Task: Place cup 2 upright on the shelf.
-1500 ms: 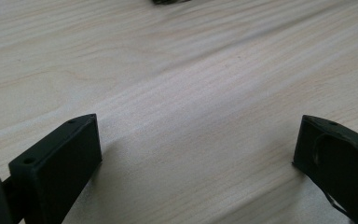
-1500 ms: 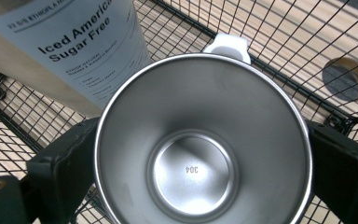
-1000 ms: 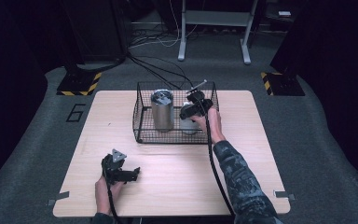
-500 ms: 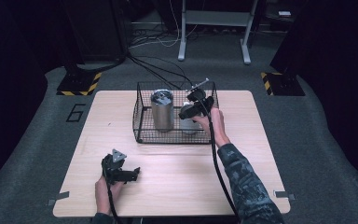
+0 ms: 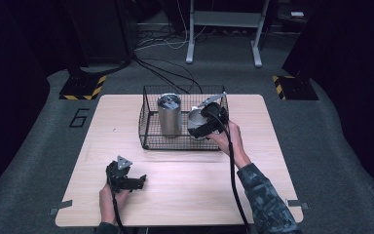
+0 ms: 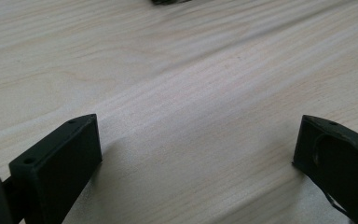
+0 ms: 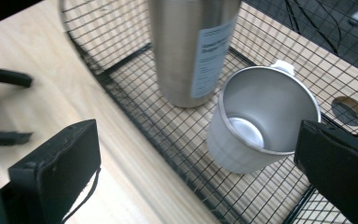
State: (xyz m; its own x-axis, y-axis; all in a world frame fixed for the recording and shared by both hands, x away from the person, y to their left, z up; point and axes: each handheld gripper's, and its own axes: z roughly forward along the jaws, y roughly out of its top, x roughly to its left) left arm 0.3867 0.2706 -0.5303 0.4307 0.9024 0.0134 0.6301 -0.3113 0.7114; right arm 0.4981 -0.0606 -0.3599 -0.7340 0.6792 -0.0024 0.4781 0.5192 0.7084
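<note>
Right gripper [image 5: 200, 127] poised over the near right part of the wire basket [image 5: 148, 142], jaws spread wide and grasping nothing; in the right gripper view the same gripper [image 7: 198, 175] looking down past its two black jaws onto the basket's mesh floor [image 7: 177, 135]; metal cup [image 7: 261, 123] standing open side up inside the basket, tilted a little toward the camera, a small white tab at its far rim; no jaw touching the cup, though the right-hand jaw sits just beside its rim in that view; tall steel tumbler [image 7: 191, 46] upright just beside the cup, a pale label on its side, lidded top seen from above [image 5: 169, 115]; cup [image 5: 195, 122] partly hidden behind the gripper in the high view; left gripper [image 5: 126, 180] low at the near left of the table [image 5: 272, 161], well apart from the basket; jaws released and wide in the left gripper view [image 6: 196, 163], bare wood between them.
</note>
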